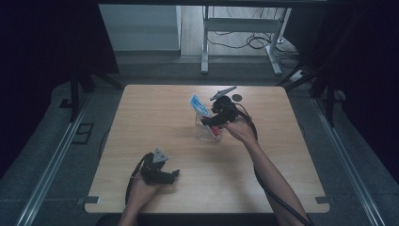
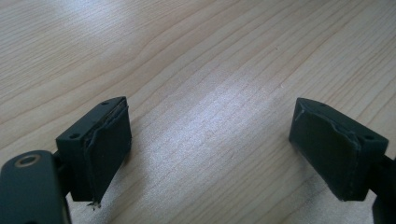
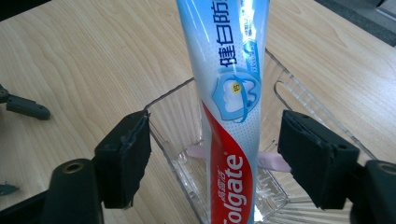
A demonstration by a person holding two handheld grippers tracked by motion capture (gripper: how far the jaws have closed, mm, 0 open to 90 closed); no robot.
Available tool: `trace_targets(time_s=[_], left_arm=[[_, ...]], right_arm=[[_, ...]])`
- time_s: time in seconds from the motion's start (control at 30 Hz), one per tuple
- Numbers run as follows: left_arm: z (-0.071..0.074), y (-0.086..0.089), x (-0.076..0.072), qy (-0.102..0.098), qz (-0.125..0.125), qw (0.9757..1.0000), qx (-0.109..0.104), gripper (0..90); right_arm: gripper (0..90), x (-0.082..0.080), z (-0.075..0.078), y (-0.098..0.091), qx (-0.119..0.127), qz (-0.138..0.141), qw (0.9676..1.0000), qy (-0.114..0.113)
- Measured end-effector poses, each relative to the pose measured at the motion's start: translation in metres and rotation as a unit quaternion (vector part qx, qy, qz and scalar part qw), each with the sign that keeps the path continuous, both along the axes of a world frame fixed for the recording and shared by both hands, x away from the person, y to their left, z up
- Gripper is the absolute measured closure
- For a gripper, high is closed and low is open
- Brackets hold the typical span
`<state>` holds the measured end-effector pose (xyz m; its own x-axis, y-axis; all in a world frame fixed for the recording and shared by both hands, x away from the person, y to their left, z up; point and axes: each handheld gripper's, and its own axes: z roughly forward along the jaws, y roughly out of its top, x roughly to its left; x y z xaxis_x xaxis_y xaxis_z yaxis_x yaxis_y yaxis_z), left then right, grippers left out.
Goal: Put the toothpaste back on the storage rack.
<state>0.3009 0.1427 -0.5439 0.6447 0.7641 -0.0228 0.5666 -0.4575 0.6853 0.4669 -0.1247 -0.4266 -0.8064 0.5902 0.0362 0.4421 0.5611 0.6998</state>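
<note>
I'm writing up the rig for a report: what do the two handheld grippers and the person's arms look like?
Both are black. The left gripper carries a grey three-cornered plate on top, as does the right gripper. Each has two blocky black jaws faced with flat dark pads, frayed at the edges, with small screw holes on the jaw blocks. A black cable trails along the right forearm. The forearms are bare, with no sleeves.

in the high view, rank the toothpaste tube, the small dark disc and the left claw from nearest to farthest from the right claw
1. toothpaste tube: right by the right claw, standing in the clear container, leaning toward the table's far left.
2. small dark disc: lying on the table near its far edge, just beyond the right claw.
3. left claw: farthest, near the table's front edge.
</note>
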Motion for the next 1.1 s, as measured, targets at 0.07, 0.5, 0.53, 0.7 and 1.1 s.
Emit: trace_targets(time_s=[0.07,0.5,0.53,0.7,1.1], left_arm=[[0.0,0.0,0.0,0.0,0.0,1.0,-0.001,12.9],[0.0,0.0,0.0,0.0,0.0,1.0,-0.001,12.9],[0.0,0.0,0.0,0.0,0.0,1.0,-0.001,12.9],[0.0,0.0,0.0,0.0,0.0,1.0,0.0,12.9],[0.0,0.0,0.0,0.0,0.0,1.0,-0.001,12.9]], right_arm=[[23.6,-0.001,0.002,-0.001,0.003,0.001,1.0,0.001],[13.3,-0.01,0.007,-0.008,0.007,0.008,0.9999,-0.004],[13.1,-0.011,0.007,-0.008,0.007,0.007,0.9999,-0.004],[10.9,-0.014,0.007,-0.01,0.01,0.012,0.9999,-0.003],[0.4,-0.022,0.004,-0.013,0.006,0.013,0.9999,-0.005]])
